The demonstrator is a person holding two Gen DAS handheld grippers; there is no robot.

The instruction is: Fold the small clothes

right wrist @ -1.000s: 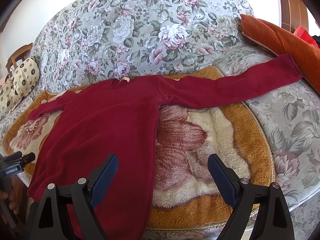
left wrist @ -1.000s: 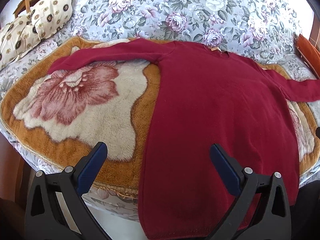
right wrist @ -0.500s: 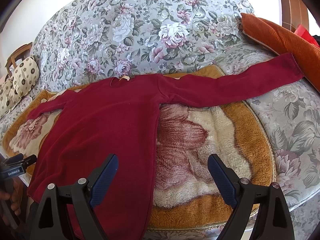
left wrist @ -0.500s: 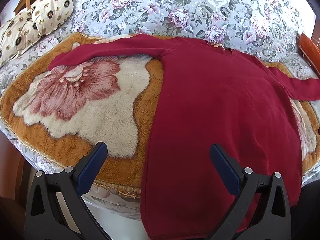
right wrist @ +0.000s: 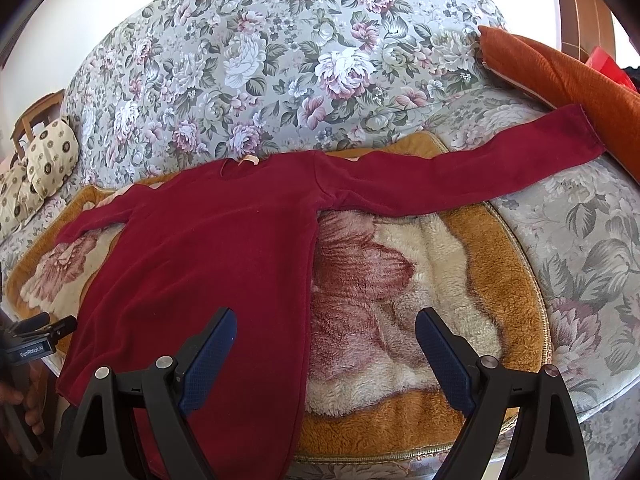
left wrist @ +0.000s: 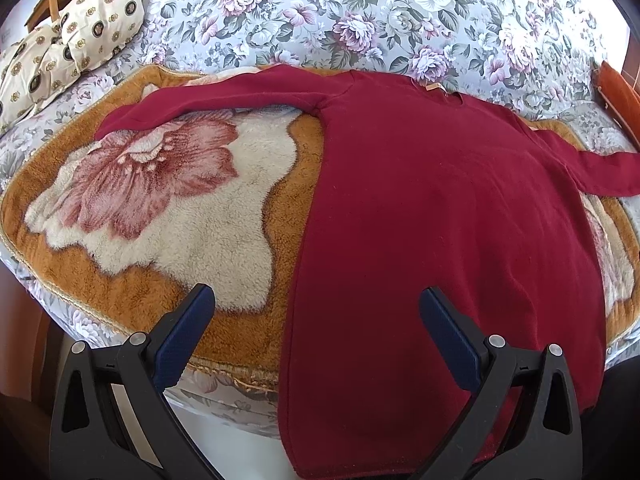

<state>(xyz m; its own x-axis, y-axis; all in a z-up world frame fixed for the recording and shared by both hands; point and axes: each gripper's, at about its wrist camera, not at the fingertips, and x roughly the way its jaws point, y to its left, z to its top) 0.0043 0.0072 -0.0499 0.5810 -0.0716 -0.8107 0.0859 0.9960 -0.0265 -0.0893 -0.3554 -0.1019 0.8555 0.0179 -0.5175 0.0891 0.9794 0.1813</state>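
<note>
Dark red, soft knit long-sleeved top (left wrist: 440, 208) lies flat on the fleecy orange-and-cream flowered blanket (left wrist: 168, 216), likely light and limp, best pinched at cuff or hem, while left gripper (left wrist: 316, 336) and right gripper (right wrist: 324, 344) hover spread, empty.

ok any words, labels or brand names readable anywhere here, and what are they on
"GenRobot.AI": white lettering on the black left hand-held gripper, seen at the left edge of the right wrist view.
The small pale neck label of the dark red long-sleeved top is too small to read.
Nothing else carries text.
</note>
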